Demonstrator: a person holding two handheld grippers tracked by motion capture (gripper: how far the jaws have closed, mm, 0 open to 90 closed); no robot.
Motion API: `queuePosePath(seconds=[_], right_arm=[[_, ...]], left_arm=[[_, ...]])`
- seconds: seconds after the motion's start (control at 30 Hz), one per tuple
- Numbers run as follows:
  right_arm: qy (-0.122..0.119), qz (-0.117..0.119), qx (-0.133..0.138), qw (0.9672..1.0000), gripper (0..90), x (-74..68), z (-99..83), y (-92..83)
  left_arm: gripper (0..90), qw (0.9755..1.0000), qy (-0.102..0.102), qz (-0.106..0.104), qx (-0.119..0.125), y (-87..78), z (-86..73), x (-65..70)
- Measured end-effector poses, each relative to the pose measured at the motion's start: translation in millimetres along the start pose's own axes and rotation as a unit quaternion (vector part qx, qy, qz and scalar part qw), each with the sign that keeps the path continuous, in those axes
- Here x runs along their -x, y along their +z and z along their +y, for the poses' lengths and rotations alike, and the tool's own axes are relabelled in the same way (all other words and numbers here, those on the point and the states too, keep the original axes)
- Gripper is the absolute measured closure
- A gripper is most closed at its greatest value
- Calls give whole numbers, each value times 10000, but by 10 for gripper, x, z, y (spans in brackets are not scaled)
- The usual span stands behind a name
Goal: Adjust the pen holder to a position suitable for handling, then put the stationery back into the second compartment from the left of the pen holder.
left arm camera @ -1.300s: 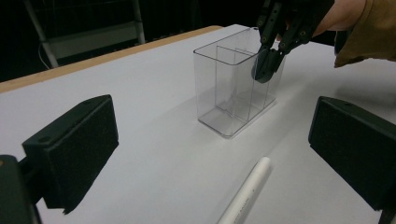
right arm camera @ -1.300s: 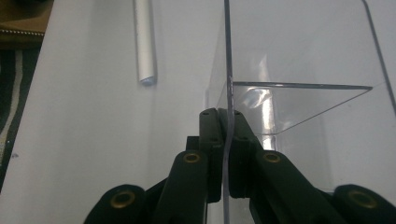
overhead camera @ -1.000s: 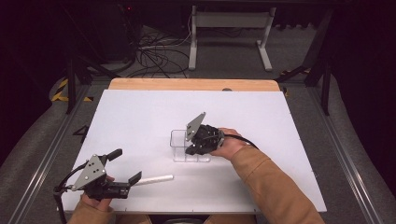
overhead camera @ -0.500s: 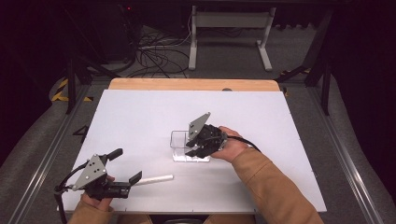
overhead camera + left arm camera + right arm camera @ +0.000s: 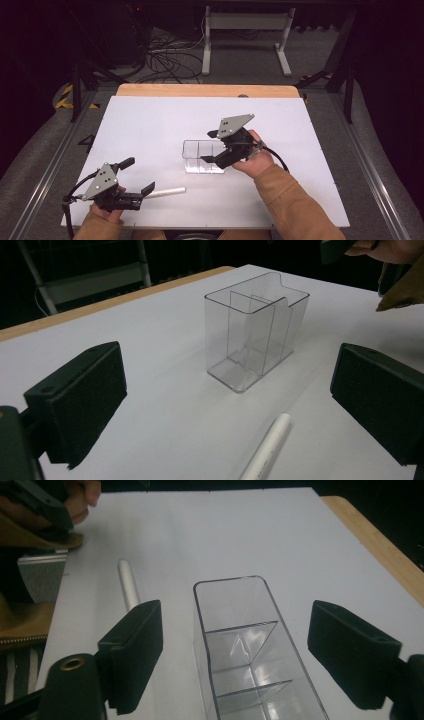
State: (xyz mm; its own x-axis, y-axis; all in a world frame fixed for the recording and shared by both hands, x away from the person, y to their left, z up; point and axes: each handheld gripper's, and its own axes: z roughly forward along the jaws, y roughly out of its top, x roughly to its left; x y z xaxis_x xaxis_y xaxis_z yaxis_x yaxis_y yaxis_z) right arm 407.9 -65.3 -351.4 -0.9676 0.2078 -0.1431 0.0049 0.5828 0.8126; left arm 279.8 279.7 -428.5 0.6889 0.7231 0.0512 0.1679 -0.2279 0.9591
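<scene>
Tools: two, both agape; one clear organizer [image 5: 202, 156], seemingly three compartments; one white pen [image 5: 166, 192].

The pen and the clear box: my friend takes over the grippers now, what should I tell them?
Left gripper: open, jaws on either side of the white pen's end, not shut on it.
Right gripper: open, at the clear box, jaws apart on either side, holding nothing.
Box stands upright mid-table, compartments empty. Pen lies flat near the front edge.
Done: nothing in the box.
Left: probably grip the pen, lift it, drop it into a compartment.
</scene>
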Motion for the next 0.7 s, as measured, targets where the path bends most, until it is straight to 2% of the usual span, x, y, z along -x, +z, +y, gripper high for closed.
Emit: queuePosePath(seconds=[0.1, 0.2, 0.37, 0.53, 0.63, 0.7], right_arm=[[108, -131, 137, 9998, 183, 8, -33, -84], [180, -262, 258, 9992, 150, 2, -77, -165], [373, -557, 390, 9970, 80, -27, -170, -318], [559, -815, 627, 9931, 33, -109, -294, -480], [655, -957, 795, 9901, 13, -176, -381, -572], [732, -1107, 880, 9872, 5, -221, -447, -632]], left_arm=[[21, 10000, 12, 20, 4, -2, -1, 9], [21, 10000, -59, 18, 9, -8, -2, 15], [17, 10000, -2, 46, -81, 14, 22, -10], [15, 9999, 115, -24, -105, 25, 52, -33], [16, 9997, 207, -21, -140, 22, 73, -37], [14, 9997, 184, -79, -163, 21, 90, -45]])
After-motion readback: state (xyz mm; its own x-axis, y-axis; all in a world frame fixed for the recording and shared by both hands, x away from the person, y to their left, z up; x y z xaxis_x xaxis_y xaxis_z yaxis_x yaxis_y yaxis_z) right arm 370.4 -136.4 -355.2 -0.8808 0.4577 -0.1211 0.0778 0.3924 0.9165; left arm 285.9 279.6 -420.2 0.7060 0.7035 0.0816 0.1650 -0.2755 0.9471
